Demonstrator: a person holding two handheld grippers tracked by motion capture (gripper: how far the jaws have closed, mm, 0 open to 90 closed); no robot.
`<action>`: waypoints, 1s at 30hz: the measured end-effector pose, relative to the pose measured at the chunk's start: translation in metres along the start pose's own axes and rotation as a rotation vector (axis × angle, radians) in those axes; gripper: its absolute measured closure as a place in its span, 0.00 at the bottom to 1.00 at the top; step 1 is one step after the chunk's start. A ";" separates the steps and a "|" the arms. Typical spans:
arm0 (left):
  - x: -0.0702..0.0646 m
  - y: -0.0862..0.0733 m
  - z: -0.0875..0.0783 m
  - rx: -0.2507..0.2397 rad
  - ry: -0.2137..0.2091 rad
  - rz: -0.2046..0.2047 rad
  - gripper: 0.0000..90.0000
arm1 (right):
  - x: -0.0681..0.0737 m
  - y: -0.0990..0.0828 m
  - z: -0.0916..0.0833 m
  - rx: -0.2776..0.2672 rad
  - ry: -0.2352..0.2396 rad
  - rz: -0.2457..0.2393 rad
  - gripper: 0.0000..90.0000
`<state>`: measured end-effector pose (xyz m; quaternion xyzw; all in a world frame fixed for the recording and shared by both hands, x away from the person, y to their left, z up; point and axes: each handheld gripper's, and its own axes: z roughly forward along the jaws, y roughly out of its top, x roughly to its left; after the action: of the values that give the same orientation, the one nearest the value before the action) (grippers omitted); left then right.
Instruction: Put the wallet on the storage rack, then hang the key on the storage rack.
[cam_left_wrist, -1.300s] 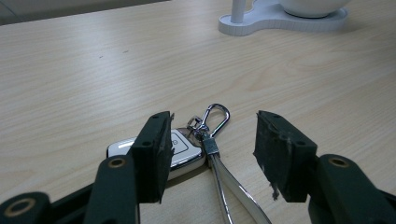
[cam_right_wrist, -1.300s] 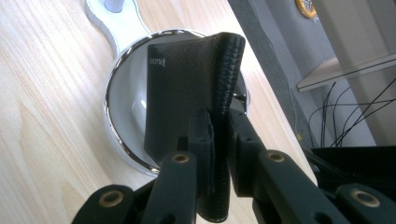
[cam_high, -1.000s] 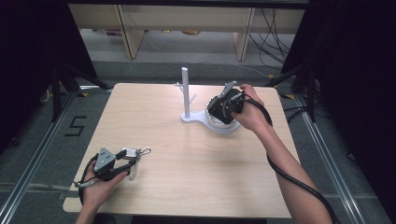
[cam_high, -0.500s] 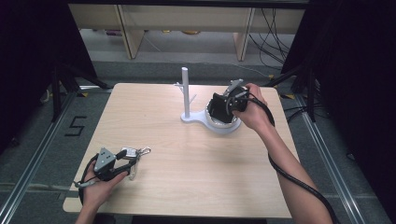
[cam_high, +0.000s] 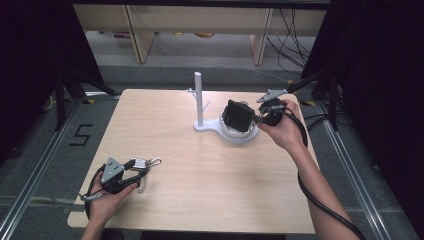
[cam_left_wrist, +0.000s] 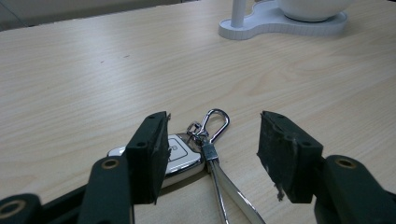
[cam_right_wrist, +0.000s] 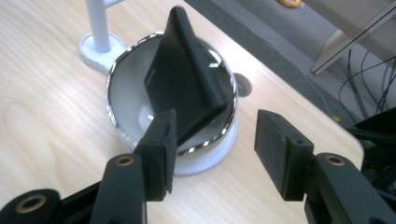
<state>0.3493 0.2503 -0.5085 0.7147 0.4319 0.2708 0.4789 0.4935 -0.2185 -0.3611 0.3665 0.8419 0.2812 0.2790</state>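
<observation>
A black wallet stands tilted in the white chrome-rimmed bowl of a white stand. My right gripper sits just right of the bowl. Its jaws have just been opening and now stand open, with nothing between them. In the right gripper view the wallet leans in the bowl just beyond my right gripper. Near the table's front left, my left gripper is open over a silver car key with a carabiner. Its jaws have just been opening, and the pads do not press the key.
The stand's thin pole with small pegs rises left of the bowl. The wooden table has dark floor and metal frames around it. Cables trail from both grippers.
My right gripper let go of the black wallet and drew back to the right, leaving it in the bowl. The left hand stayed in place.
</observation>
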 end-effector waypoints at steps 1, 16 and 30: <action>0.000 0.001 0.000 -0.002 -0.001 0.003 0.46 | 0.001 -0.006 -0.002 -0.007 0.005 0.015 0.55; -0.005 0.006 0.010 -0.024 -0.025 0.035 0.41 | 0.024 -0.085 -0.007 -0.051 0.032 0.085 0.72; -0.003 0.017 0.020 -0.018 -0.028 0.043 0.46 | 0.037 -0.114 -0.007 -0.038 0.064 0.153 0.84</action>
<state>0.3701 0.2359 -0.5005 0.7232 0.4071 0.2749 0.4855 0.4149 -0.2568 -0.4432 0.4152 0.8145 0.3291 0.2364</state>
